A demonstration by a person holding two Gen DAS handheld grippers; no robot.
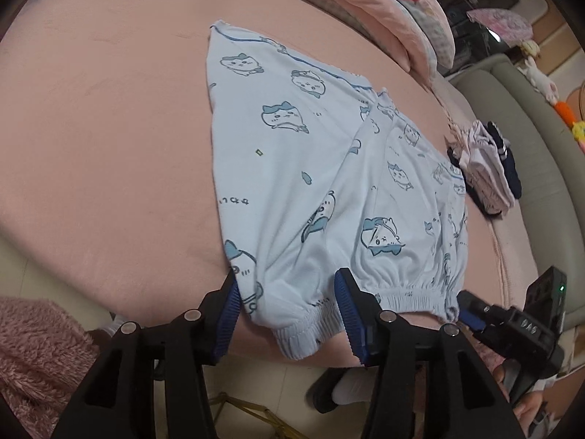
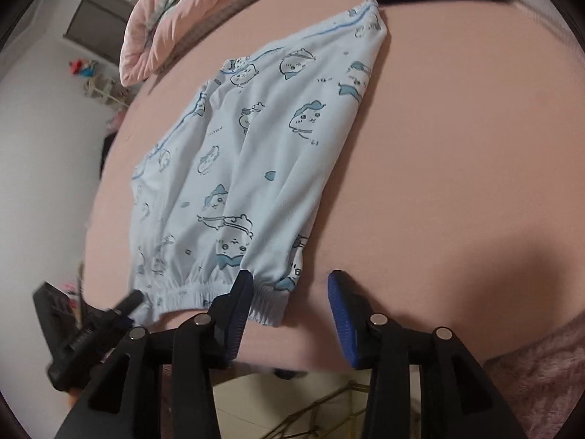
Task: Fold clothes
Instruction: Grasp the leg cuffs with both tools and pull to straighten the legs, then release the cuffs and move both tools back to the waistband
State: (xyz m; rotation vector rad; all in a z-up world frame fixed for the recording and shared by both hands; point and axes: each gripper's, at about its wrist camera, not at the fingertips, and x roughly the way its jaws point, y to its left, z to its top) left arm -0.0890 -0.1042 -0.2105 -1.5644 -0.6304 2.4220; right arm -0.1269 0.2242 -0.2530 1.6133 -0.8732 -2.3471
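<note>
Pale blue pyjama trousers [image 1: 292,153] with cartoon animal prints lie flat on a pink bed [image 1: 109,128], legs laid side by side and elastic cuffs at the near edge. My left gripper [image 1: 289,303] is open, its blue pads straddling the left cuff [image 1: 303,329] with cloth between them. In the right wrist view the trousers [image 2: 248,146] stretch away from me. My right gripper [image 2: 289,287] is open at the right cuff corner [image 2: 267,303]; its left finger [image 2: 237,303] overlaps the elastic and the right finger stands over bare sheet. Each gripper shows in the other's view at the cuff's outer corner.
A rolled pink quilt [image 1: 402,11] lies at the far side of the bed. A stack of folded clothes [image 1: 486,168] sits by the beige padded frame [image 1: 530,139]. Fluffy pink fabric [image 2: 541,366] is near my right. The floor and a white-socked foot [image 1: 351,387] show below the bed edge.
</note>
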